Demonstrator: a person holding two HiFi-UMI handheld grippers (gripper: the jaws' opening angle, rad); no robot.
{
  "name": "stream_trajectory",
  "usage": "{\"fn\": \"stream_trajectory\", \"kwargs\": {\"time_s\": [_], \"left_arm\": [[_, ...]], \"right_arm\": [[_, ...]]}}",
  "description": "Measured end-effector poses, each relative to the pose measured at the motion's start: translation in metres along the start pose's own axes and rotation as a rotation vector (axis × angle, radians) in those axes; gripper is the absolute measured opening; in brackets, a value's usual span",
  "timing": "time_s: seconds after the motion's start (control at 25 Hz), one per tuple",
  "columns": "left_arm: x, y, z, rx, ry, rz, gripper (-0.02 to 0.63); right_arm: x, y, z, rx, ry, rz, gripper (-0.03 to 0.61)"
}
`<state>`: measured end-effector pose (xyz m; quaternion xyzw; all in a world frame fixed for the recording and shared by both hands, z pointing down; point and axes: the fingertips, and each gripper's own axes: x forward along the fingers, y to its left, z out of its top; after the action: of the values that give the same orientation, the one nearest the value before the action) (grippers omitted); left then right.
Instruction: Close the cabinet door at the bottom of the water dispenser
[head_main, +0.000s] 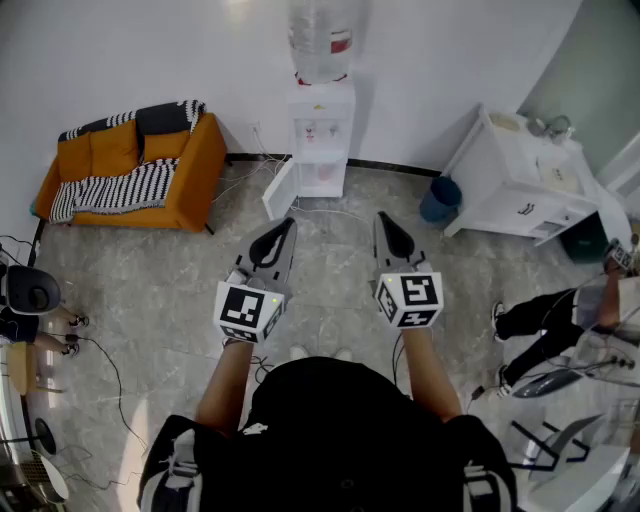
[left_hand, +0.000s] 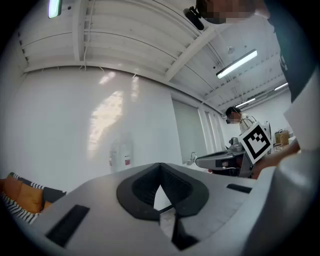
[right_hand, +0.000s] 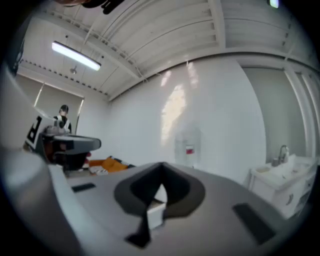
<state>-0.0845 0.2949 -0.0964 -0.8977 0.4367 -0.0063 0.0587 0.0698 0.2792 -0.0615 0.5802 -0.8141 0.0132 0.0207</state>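
The white water dispenser (head_main: 322, 140) stands against the far wall with a big bottle (head_main: 325, 40) on top. Its bottom cabinet door (head_main: 279, 190) hangs open, swung out to the left. Both grippers are held level over the floor, well short of the dispenser. My left gripper (head_main: 285, 228) points toward the open door with its jaws together and nothing in them. My right gripper (head_main: 384, 224) is beside it, jaws also together and empty. In the left gripper view the left gripper (left_hand: 160, 166) shows closed tips, with the dispenser (left_hand: 121, 155) faint beyond. In the right gripper view the right gripper (right_hand: 161, 166) looks the same, under the bottle (right_hand: 188, 146).
An orange sofa (head_main: 130, 165) with a striped blanket sits at the left wall. A blue bin (head_main: 440, 198) and a white sink cabinet (head_main: 520, 185) stand to the dispenser's right. Cables (head_main: 100, 365) trail on the floor at left. A seated person's legs (head_main: 545, 315) are at right.
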Motion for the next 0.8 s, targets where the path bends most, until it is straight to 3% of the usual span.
{"fn": "stream_trajectory", "kwargs": {"time_s": [0.8], "left_arm": [[0.015,-0.039,-0.002,0.009,0.012,0.032,0.009]], "right_arm": [[-0.024,-0.030,-0.006,-0.003,-0.002,0.048,0.034]]}}
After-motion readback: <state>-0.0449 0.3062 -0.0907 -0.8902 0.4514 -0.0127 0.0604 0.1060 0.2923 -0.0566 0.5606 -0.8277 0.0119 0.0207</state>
